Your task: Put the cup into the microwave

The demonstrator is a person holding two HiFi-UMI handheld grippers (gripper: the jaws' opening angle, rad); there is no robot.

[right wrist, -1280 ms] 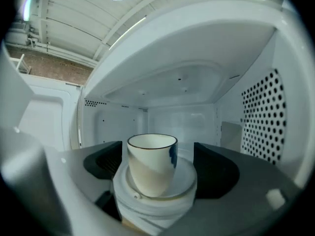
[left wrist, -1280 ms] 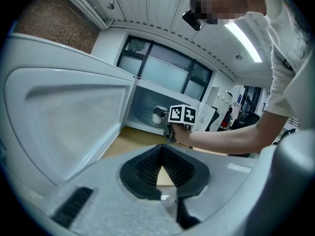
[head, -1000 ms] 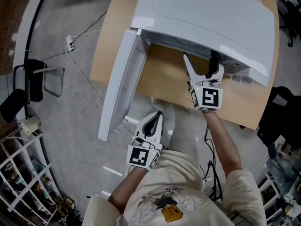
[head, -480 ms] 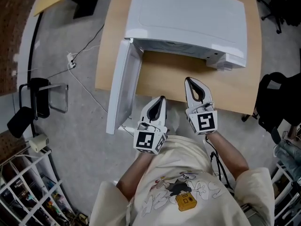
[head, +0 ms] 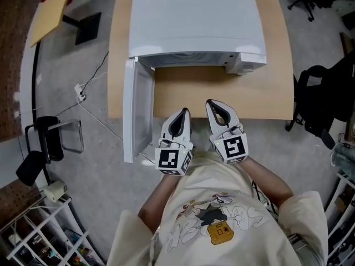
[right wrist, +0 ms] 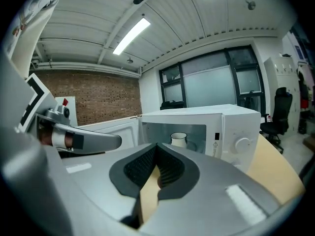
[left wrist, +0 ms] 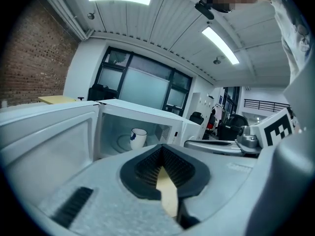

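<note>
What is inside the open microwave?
A white cup with a blue mark stands upright inside the microwave. What the cup holds cannot be seen; its wall hides that.

- The right gripper (head: 213,102) has come out of the microwave (head: 194,21). A second ago its tips were in the oven's mouth; now they lie toward 6 o'clock from it, over the near edge of the table (head: 260,93).
- Its jaws stood spread apart then. Now they are pressed together with nothing between them.
- The left gripper (head: 183,113) has gone toward 12 o'clock. It was off the table by the free end of the door (head: 136,115); its tip now reaches the table's edge.
- The two grippers were well apart; now the left one sits just beside the right, at its 9 o'clock.
</note>
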